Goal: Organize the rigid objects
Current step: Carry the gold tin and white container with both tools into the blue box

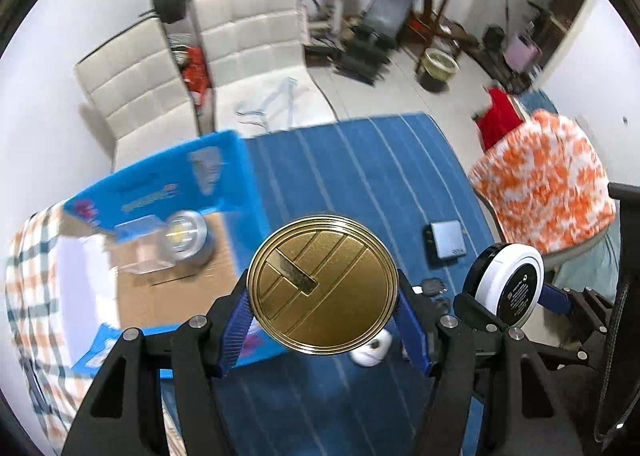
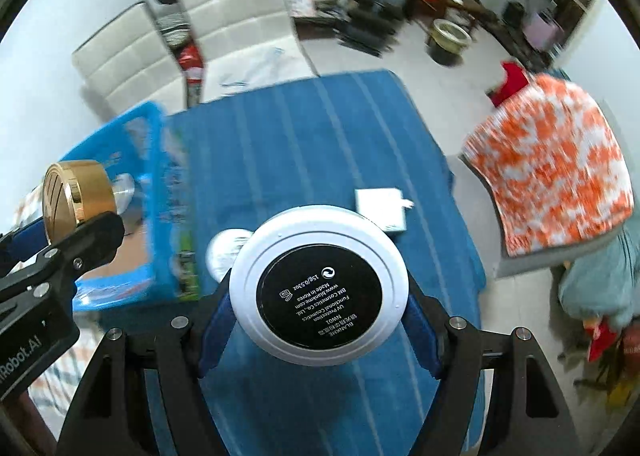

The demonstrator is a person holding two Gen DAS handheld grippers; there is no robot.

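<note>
Clamping a gold round case [image 1: 322,285] in our left gripper [image 1: 322,320], beside the blue box [image 1: 168,176] ahead-left, we pinch a white compact [image 2: 319,285] in our right gripper [image 2: 319,322].

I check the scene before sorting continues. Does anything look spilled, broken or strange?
Nothing stands out. The left gripper holds the round gold metal case, the right gripper holds the round white compact, neither looks damaged.
</note>
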